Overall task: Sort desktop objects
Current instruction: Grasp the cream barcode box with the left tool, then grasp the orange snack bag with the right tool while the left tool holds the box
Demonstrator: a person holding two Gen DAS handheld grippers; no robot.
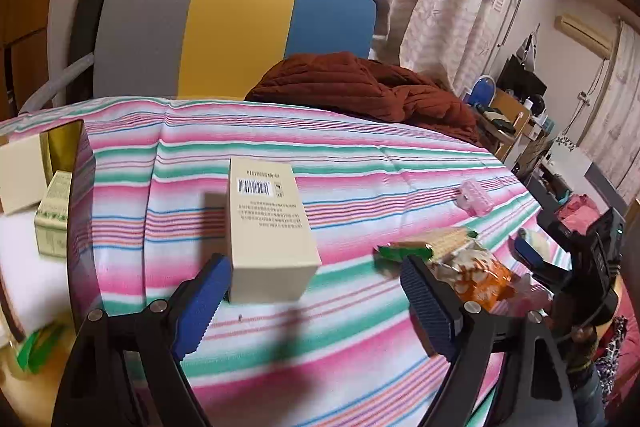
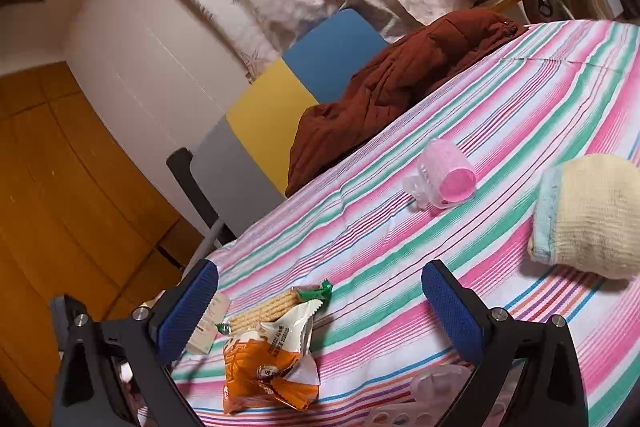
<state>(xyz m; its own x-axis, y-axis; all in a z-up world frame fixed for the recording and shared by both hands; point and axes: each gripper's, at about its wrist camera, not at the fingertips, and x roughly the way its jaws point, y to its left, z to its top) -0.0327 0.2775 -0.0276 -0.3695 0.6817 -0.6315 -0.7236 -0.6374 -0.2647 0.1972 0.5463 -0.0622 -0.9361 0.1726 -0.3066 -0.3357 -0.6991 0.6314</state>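
A cream box (image 1: 272,227) with a barcode rests on the striped cloth (image 1: 360,163), just ahead of my left gripper (image 1: 314,273) and close to its left pad (image 1: 204,303). That gripper is open and holds nothing. A cracker pack (image 2: 272,307) and an orange snack bag (image 2: 268,367) lie between the fingers of my right gripper (image 2: 320,273), which is open and empty. Farther out on the cloth lie a pink hair roller (image 2: 448,175) and a rolled cream sock (image 2: 588,215). In the left wrist view the snacks (image 1: 476,279) lie to the right.
A storage box (image 1: 80,195) at the left edge holds a green carton (image 1: 54,215) and a cream card (image 1: 20,175). A brown jacket (image 1: 372,87) is heaped at the far edge against a grey, yellow and blue chair back (image 1: 236,31). Pale pink plastic pieces (image 2: 436,383) lie near my right finger.
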